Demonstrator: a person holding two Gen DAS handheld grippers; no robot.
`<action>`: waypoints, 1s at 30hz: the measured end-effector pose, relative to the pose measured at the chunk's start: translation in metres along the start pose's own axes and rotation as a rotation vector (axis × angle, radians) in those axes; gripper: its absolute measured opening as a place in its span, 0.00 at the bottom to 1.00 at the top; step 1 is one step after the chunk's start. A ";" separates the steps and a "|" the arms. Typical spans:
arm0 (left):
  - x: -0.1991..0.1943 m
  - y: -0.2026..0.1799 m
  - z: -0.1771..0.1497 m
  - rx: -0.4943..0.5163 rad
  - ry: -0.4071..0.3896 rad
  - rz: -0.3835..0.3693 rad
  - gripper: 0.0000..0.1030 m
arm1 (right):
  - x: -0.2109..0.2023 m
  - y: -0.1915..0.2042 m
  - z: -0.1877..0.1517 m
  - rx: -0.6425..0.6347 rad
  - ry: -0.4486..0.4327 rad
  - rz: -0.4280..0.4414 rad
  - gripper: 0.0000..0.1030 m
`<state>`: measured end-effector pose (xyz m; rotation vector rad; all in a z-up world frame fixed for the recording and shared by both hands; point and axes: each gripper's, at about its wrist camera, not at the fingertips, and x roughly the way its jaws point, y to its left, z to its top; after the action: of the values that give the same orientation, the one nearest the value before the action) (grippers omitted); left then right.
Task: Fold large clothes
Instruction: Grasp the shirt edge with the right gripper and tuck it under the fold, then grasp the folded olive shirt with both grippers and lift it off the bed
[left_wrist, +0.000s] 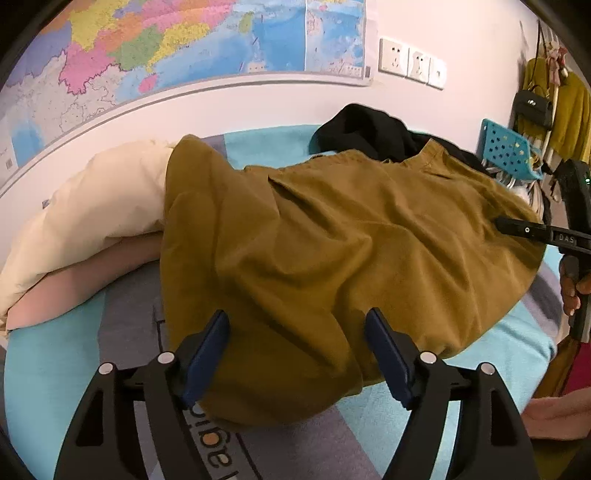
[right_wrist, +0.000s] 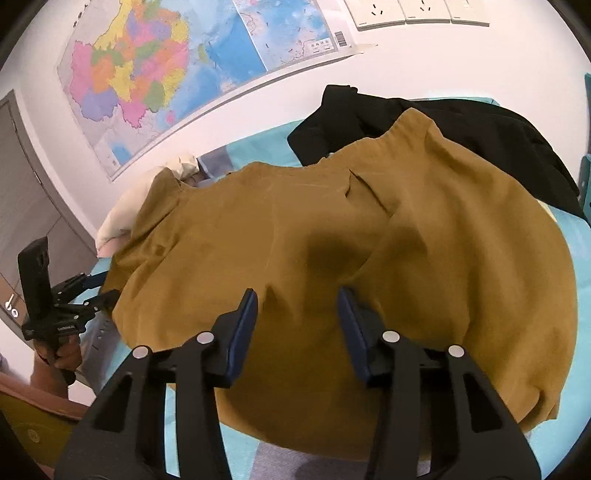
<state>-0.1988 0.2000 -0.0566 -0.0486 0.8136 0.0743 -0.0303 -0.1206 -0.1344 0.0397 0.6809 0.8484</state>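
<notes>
Two tools released | left tool (left_wrist: 297, 325), right tool (right_wrist: 297, 306) over mustard garment (left_wrist: 332, 236) on bed (left_wrist: 55, 369) | step: pre-grasp | next: likely pinch near hem

You can't see most of the black clothes (right_wrist: 424, 122) or the pillow (left_wrist: 103, 206), because the brown shirt (left_wrist: 332, 251) covers them.

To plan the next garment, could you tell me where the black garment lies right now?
The black garment lies at the bed's far right near the wall, its near edge under the mustard garment.
</notes>
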 end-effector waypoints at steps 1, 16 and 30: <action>0.000 -0.002 -0.001 0.003 -0.003 0.015 0.73 | 0.000 0.004 0.000 -0.012 0.001 -0.002 0.51; -0.034 0.003 -0.013 -0.116 -0.005 -0.017 0.78 | -0.001 0.134 -0.035 -0.544 0.045 0.096 0.80; -0.018 -0.001 -0.043 -0.308 0.102 -0.344 0.78 | 0.024 0.140 -0.027 -0.601 0.003 -0.009 0.30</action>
<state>-0.2426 0.1954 -0.0730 -0.4844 0.8796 -0.1295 -0.1294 -0.0155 -0.1273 -0.5039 0.4063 1.0157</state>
